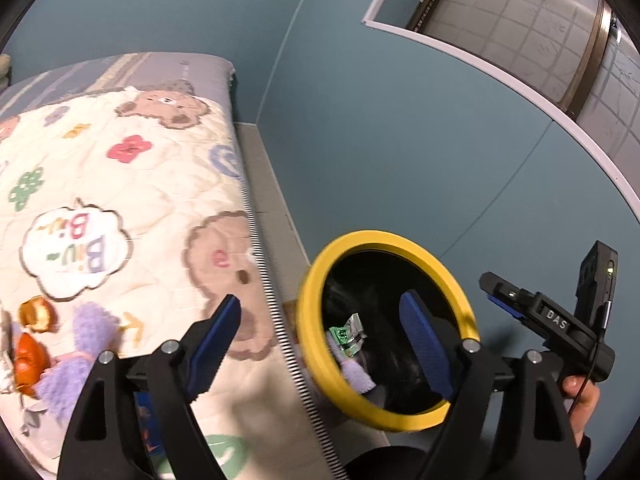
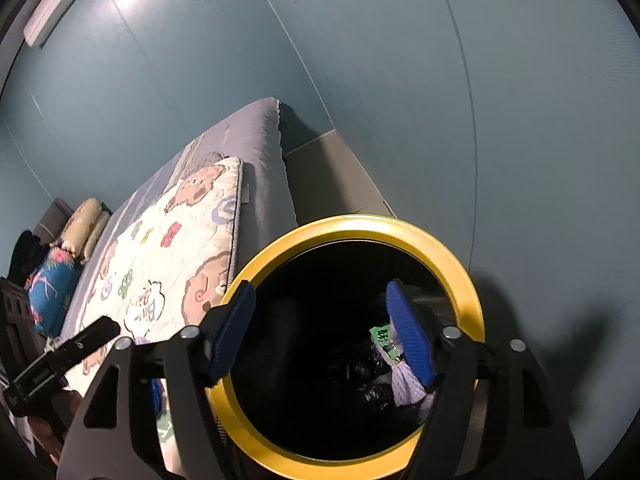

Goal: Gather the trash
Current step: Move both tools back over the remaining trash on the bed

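Observation:
A round bin with a yellow rim (image 1: pixel 372 237) and a black liner stands beside the bed. Inside it lie a green and silver wrapper (image 1: pixel 348 334) and a lilac fluffy piece (image 1: pixel 358 376). My left gripper (image 1: pixel 320 302) is open and holds nothing, one finger over the quilt's edge and the other over the bin's mouth. In the right wrist view the right gripper (image 2: pixel 320 290) hangs open and empty over the yellow rim (image 2: pixel 360 226), with the wrapper (image 2: pixel 380 336) and the lilac piece (image 2: pixel 404 384) below its right finger. On the quilt lie orange-brown scraps (image 1: pixel 32 356) and a lilac fluffy thing (image 1: pixel 84 344).
The bed carries a cream quilt (image 1: pixel 120 200) with bear prints over a grey mattress. A blue-grey wall (image 1: pixel 400 140) rises close behind the bin. Pillows (image 2: pixel 84 220) and a blue cushion (image 2: pixel 52 292) lie at the bed's far end. A narrow grey floor strip (image 2: pixel 332 176) runs between bed and wall.

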The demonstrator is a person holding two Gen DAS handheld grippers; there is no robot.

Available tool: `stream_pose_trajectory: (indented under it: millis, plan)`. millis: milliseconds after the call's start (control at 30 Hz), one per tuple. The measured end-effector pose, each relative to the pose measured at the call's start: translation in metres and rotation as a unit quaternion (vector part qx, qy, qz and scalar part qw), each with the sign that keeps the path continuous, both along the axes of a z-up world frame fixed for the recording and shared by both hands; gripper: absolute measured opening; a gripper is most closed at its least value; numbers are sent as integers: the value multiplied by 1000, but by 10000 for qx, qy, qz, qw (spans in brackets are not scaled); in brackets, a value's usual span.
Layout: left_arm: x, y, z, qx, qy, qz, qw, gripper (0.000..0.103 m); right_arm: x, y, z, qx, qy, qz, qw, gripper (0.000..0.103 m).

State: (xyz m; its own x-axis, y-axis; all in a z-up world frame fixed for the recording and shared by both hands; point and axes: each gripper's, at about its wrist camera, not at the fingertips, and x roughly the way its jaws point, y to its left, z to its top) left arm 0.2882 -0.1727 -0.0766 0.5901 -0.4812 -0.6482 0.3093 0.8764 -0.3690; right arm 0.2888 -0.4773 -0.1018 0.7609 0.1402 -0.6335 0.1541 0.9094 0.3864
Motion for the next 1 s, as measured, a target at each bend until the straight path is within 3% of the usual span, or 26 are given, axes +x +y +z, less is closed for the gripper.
stream_pose_trajectory:
  millis: [300, 533, 767, 1000]
  plan:
    - [-28, 60, 11, 370, -355, 508, 9974, 89, -13, 42, 17, -420, -231, 185, 9987, 85]
    - [-52, 121, 30, 566, -607, 948, 9920, 92, -22, 89, 44, -576, -570, 712, 9942, 89]
    - [-79, 186, 44, 741, -649, 1573, 9826, 92, -28, 147, 59, -607, -622, 1433, 9859, 89]
    - [-111, 234, 36, 890, -446, 2106, 9725, 92, -30, 202, 62, -598, -587, 2015, 9759, 89]
